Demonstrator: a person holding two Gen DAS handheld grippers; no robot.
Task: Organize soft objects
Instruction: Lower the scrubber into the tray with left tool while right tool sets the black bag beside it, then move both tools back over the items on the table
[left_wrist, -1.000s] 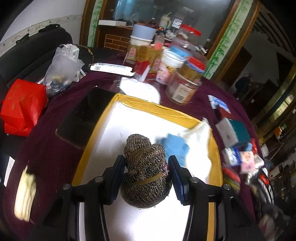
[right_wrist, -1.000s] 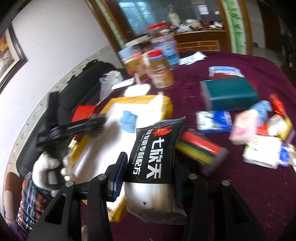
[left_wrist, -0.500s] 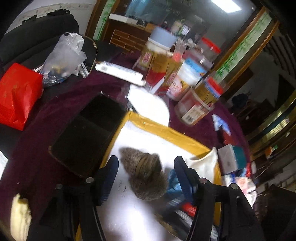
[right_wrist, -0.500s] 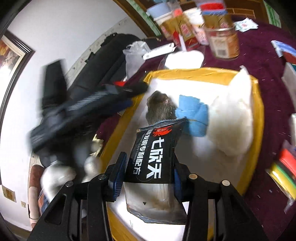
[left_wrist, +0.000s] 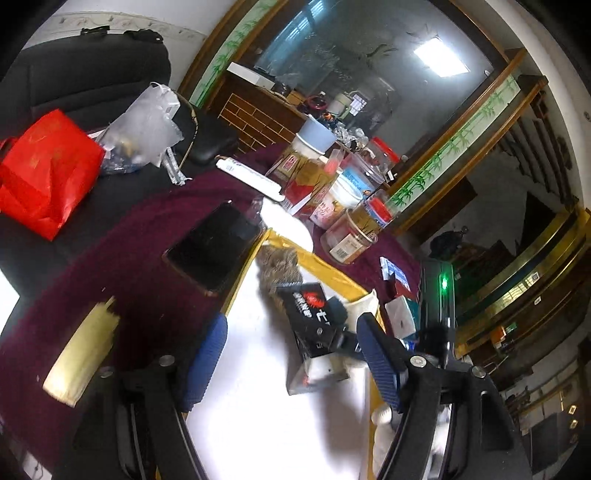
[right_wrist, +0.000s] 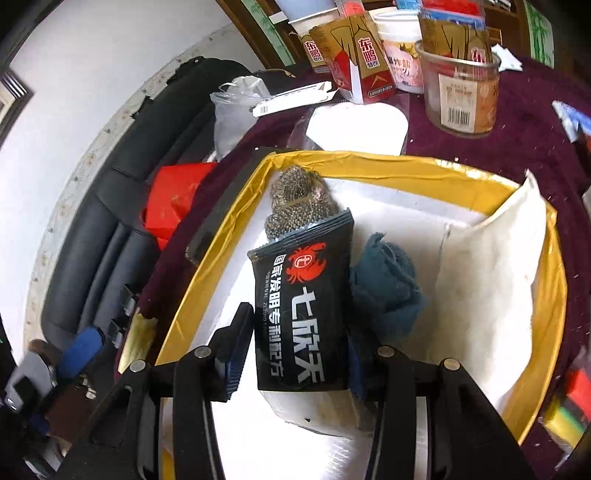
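A yellow-rimmed white box (right_wrist: 369, 157) lies on the maroon table. In it lie a brown knitted bundle (right_wrist: 301, 205), a blue cloth (right_wrist: 384, 291) and a white cloth (right_wrist: 487, 280). My right gripper (right_wrist: 295, 362) is shut on a black snack packet (right_wrist: 303, 314) and holds it over the box, between the bundle and the blue cloth. My left gripper (left_wrist: 291, 362) is open and empty, raised over the box's near side (left_wrist: 258, 424). It sees the packet (left_wrist: 314, 325) and the bundle (left_wrist: 277, 266).
Jars, cups and red-gold cartons (right_wrist: 369, 62) stand behind the box. A black tray (left_wrist: 214, 251) lies left of it, with a red bag (left_wrist: 44, 173) and a plastic bag (left_wrist: 144, 129) beyond. Packets (left_wrist: 395, 273) lie to the right.
My left gripper let go of the knitted bundle in the box and drew back, open. My right gripper brought the black packet from over the table to above the box.
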